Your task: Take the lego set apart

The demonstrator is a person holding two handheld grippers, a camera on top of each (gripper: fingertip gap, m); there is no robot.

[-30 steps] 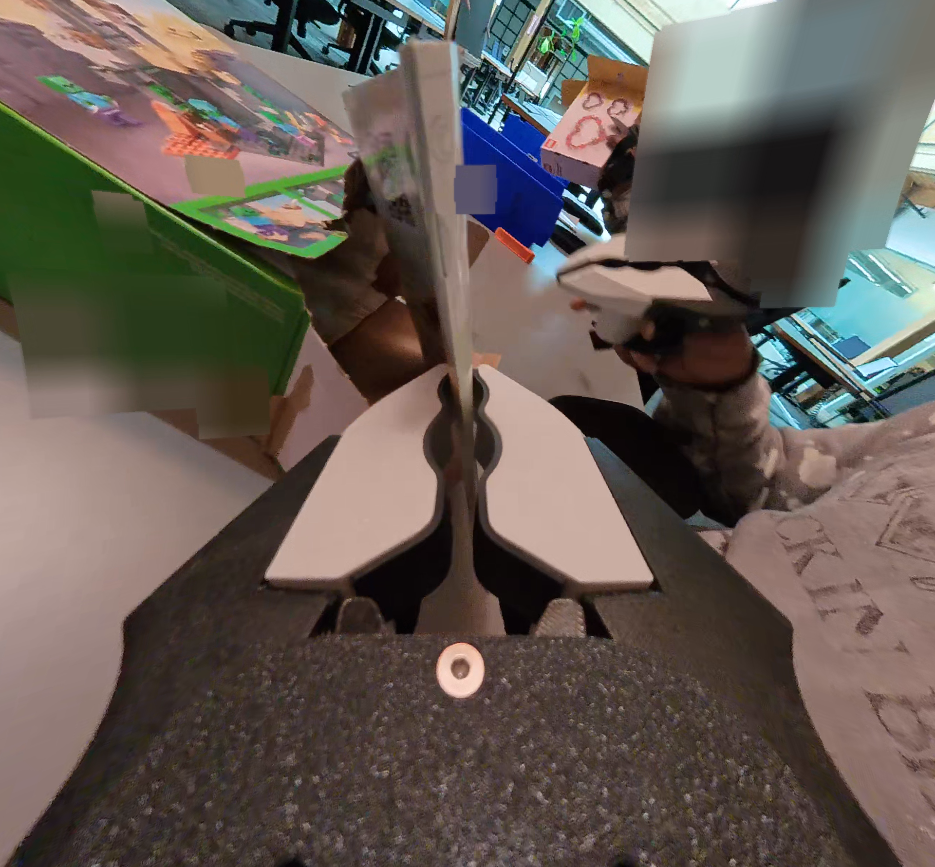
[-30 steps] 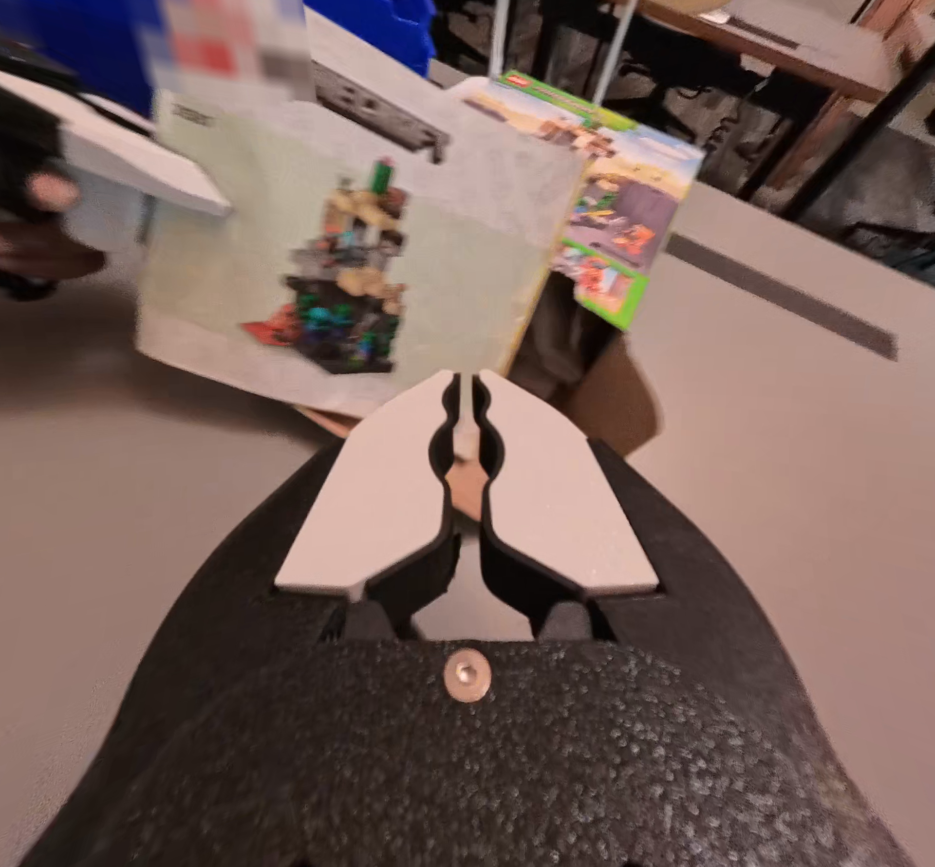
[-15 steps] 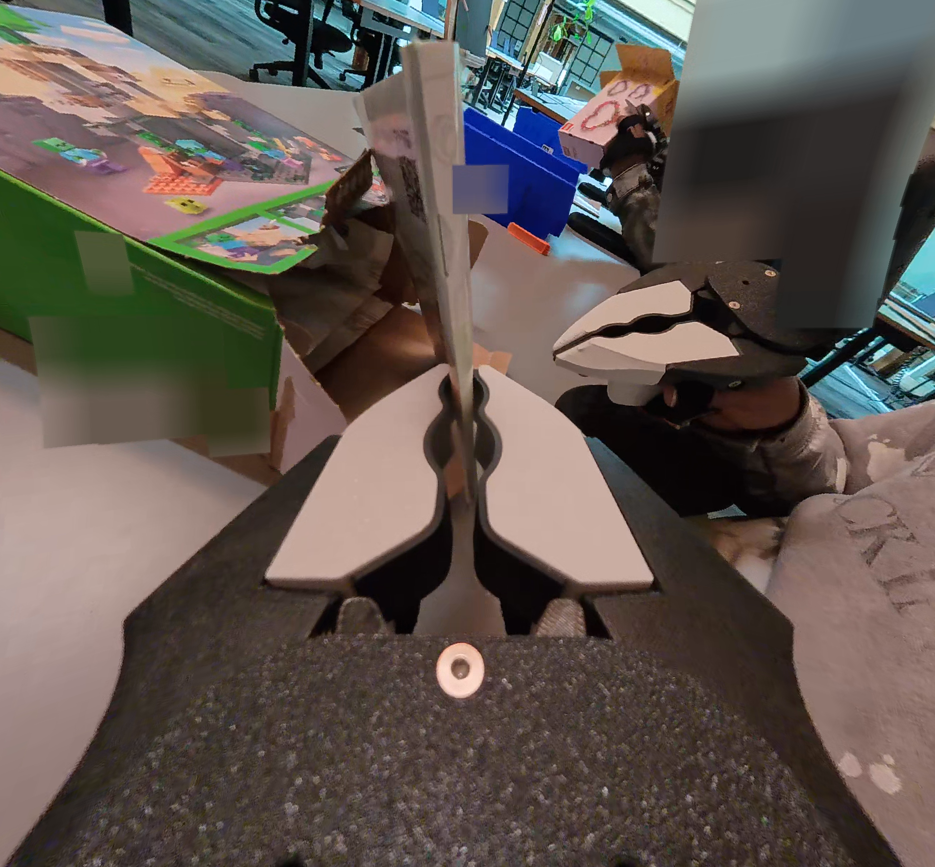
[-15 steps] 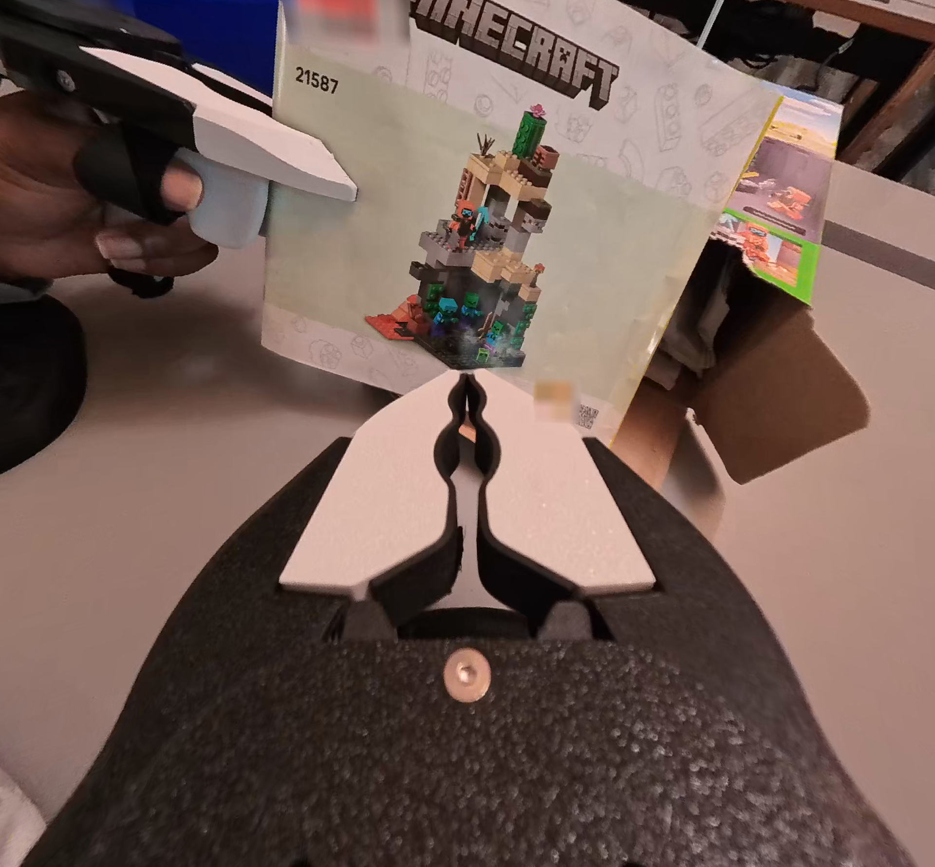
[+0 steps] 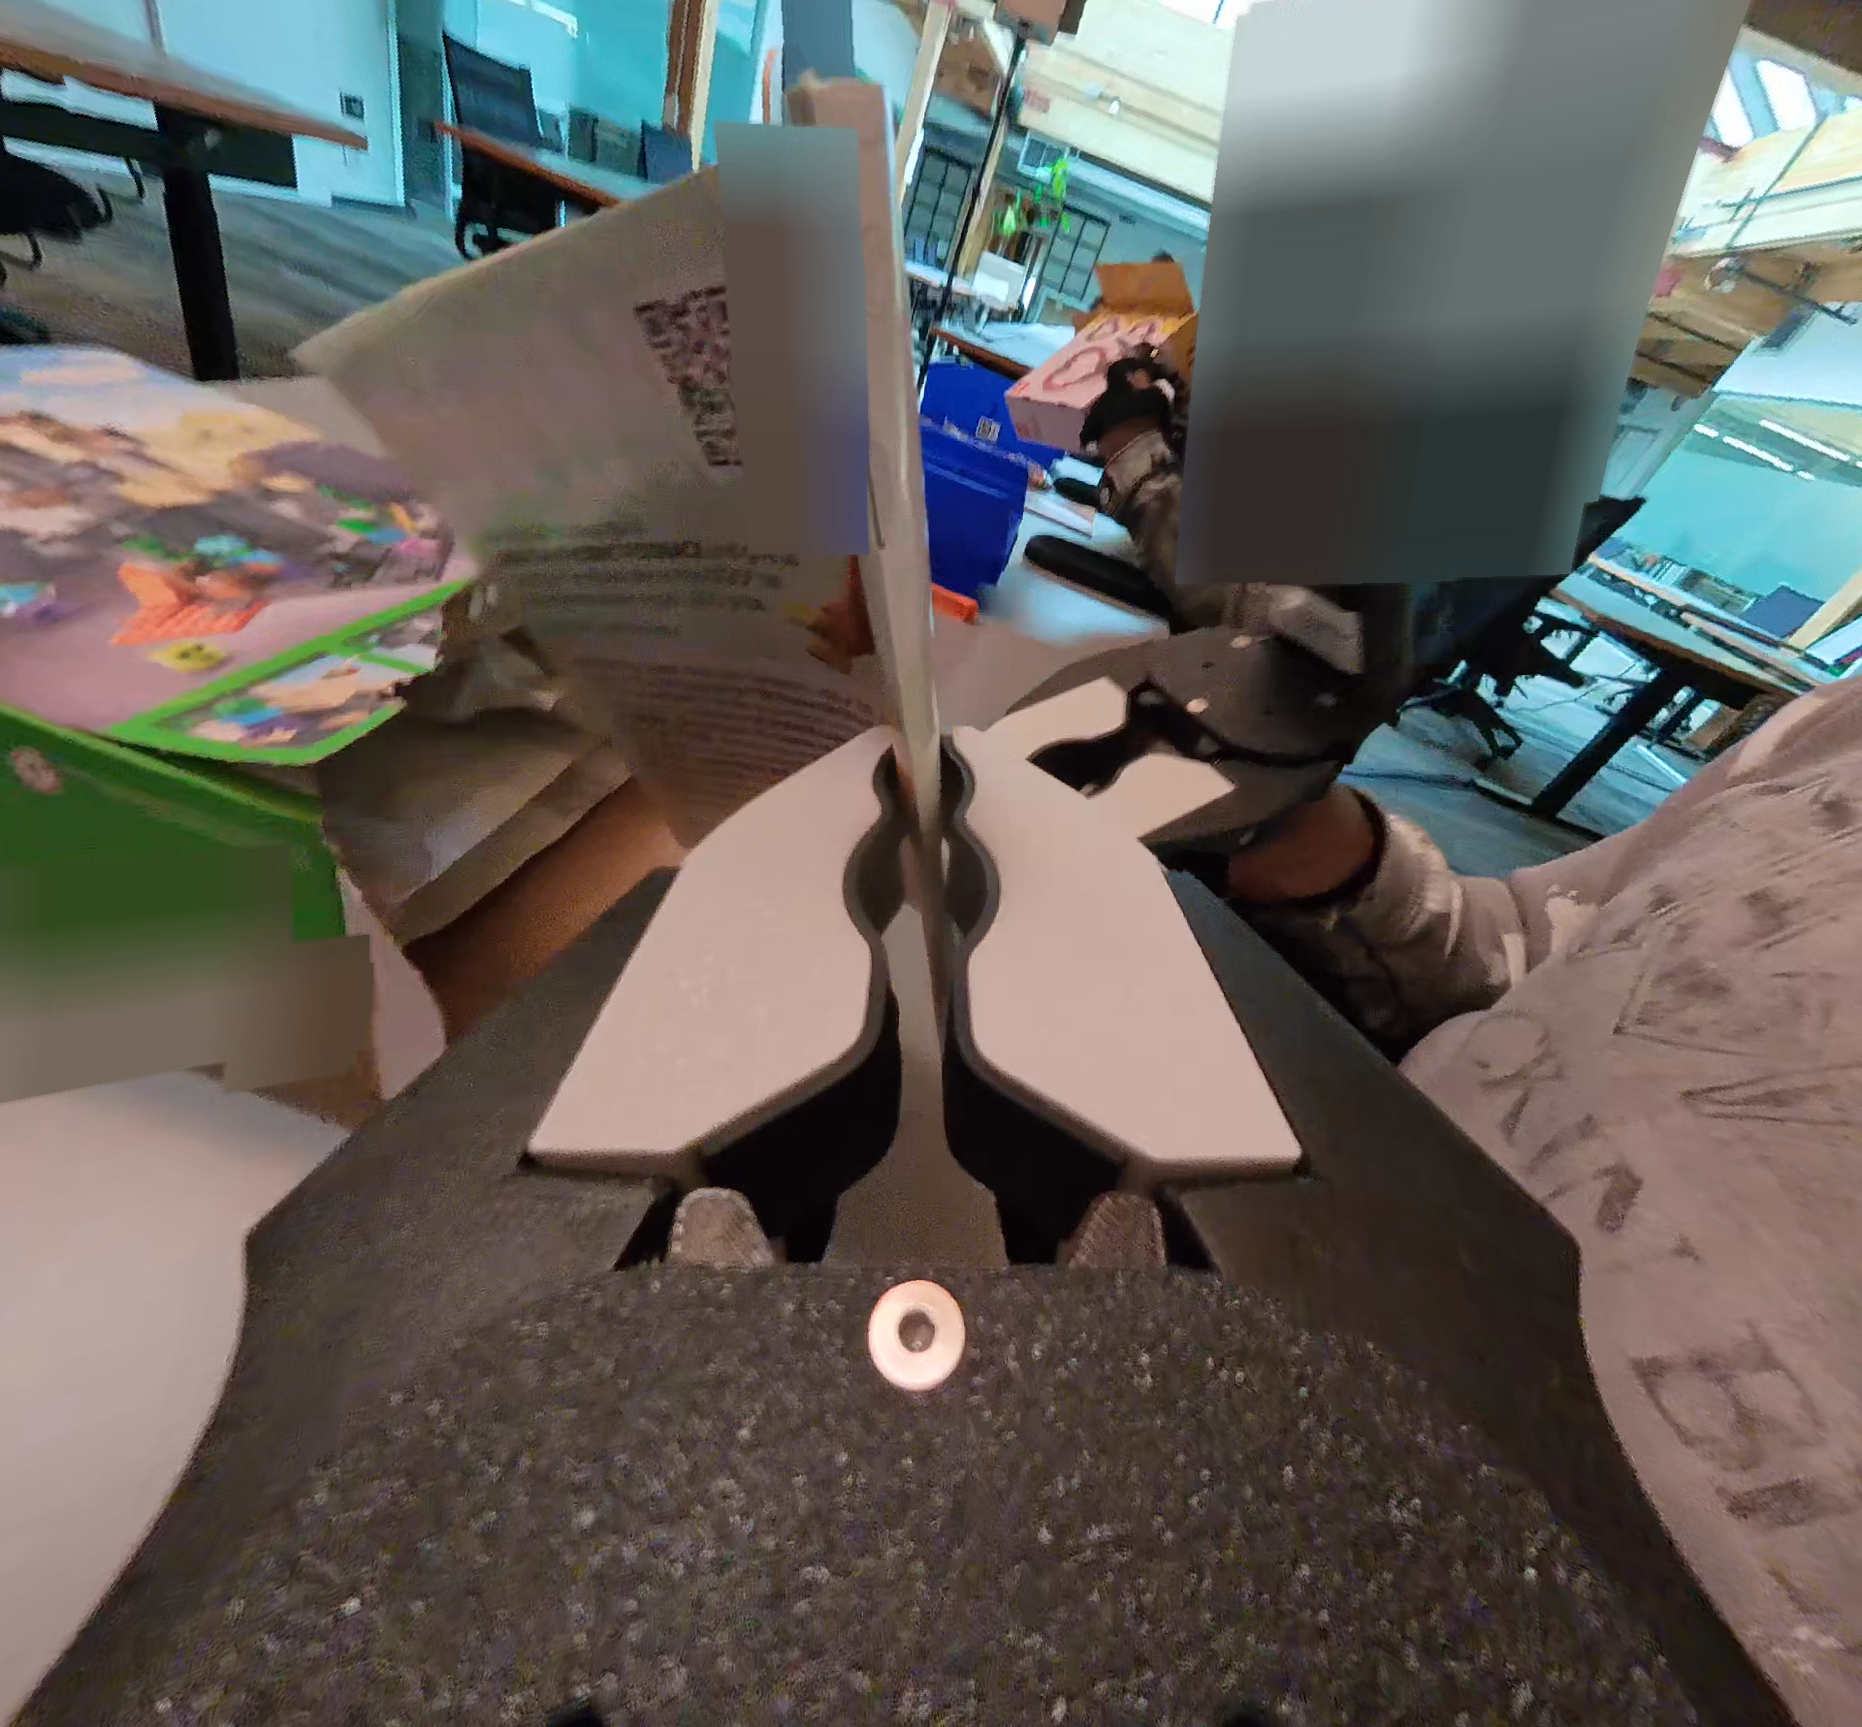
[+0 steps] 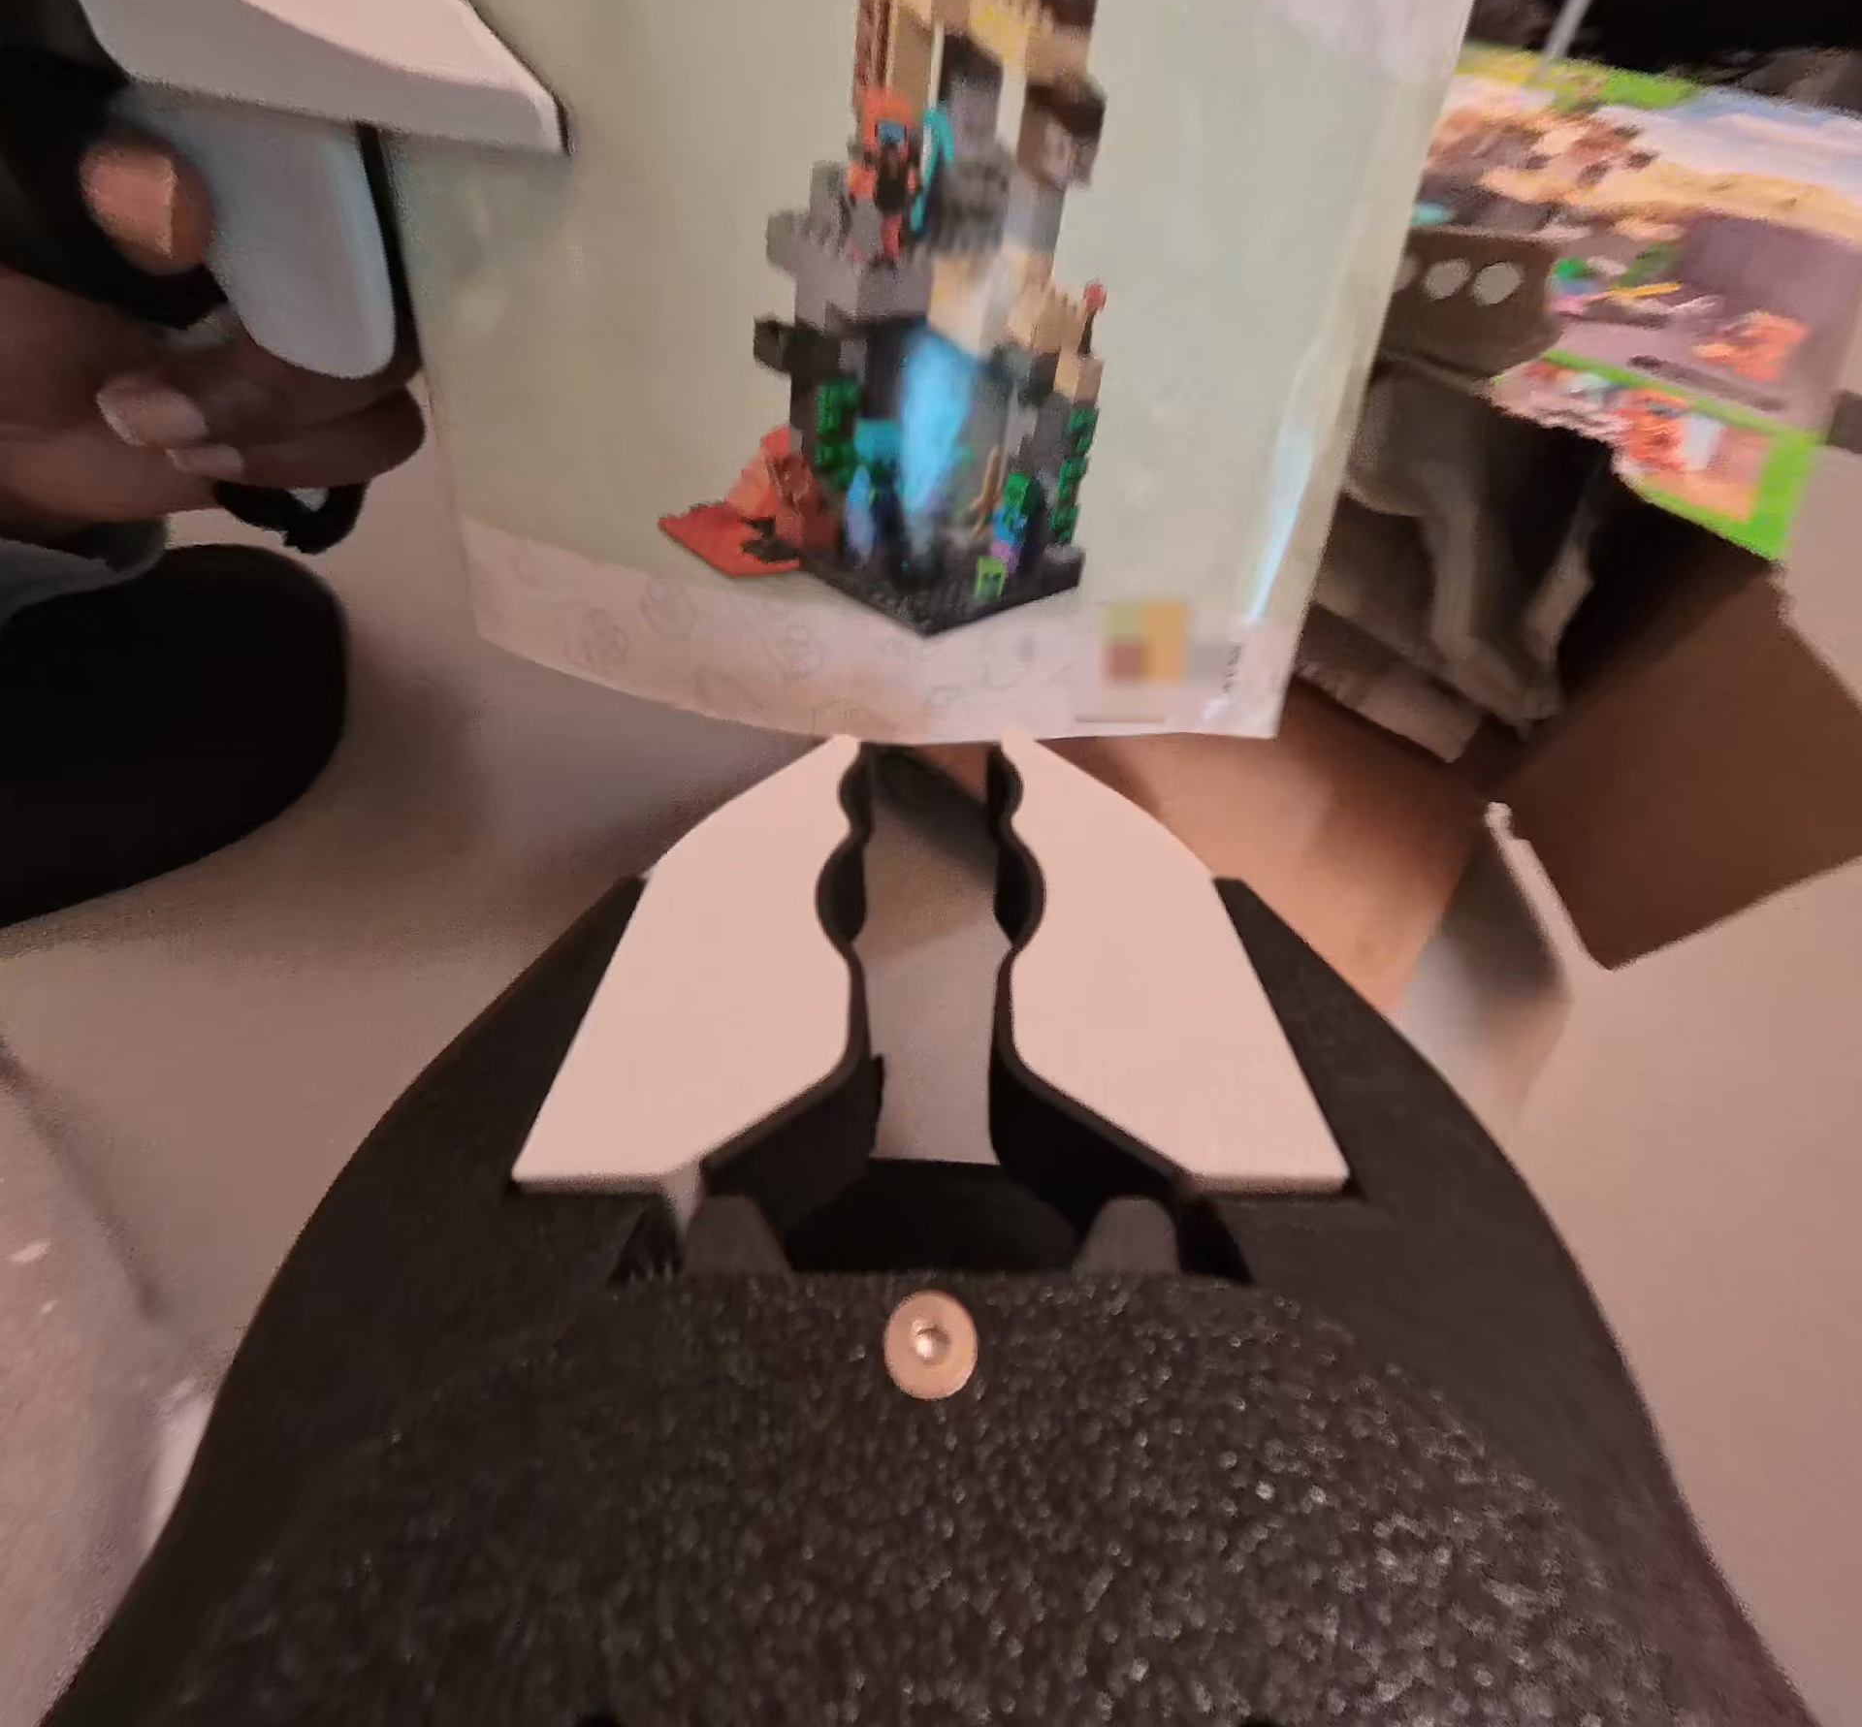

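My left gripper is shut on a lego instruction booklet, which I see edge-on and upright, its pages fanning out to the left. In the right wrist view the booklet's cover shows a brick tower picture, and the left gripper clamps its left edge. My right gripper is open, with its tips just under the booklet's lower edge and holding nothing. It also shows in the left wrist view, just right of the booklet. The green lego box lies open behind.
The box sits to the right with a brown cardboard flap hanging open and grey paper bags inside. A blue bin stands behind the booklet. A person's sleeve fills the right side. The table is pale. Left tips to right tips: about 10 centimetres.
The right gripper has opened and moved in close under the booklet. The left gripper has lifted the booklet, and its pages have fanned out to the left.
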